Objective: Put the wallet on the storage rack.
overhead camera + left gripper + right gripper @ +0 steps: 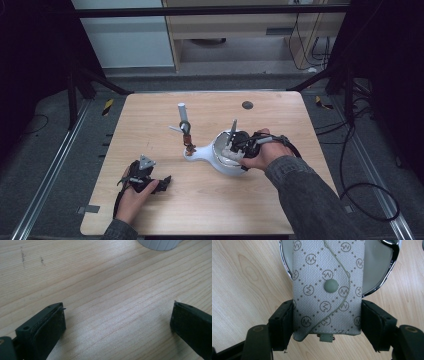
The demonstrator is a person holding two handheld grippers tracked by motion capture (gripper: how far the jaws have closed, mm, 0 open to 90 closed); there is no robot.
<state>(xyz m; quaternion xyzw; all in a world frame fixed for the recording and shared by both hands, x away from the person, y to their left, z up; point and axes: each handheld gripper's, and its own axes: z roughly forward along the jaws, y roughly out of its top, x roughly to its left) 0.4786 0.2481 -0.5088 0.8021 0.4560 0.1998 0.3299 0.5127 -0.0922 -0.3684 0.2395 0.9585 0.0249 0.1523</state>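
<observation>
Right gripper view: grey monogrammed key pouch (328, 287)

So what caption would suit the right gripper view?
Hand-held gripper clamps a grey monogram pouch over a white chrome-rimmed bowl.

Wooden table (210, 210); grey floor (50, 120); cabinet (240, 30).

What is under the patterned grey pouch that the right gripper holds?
Under the patterned pouch lies a white bowl with a chrome rim, on the wooden table. The pouch covers the bowl's middle, so anything inside there is hidden.
</observation>
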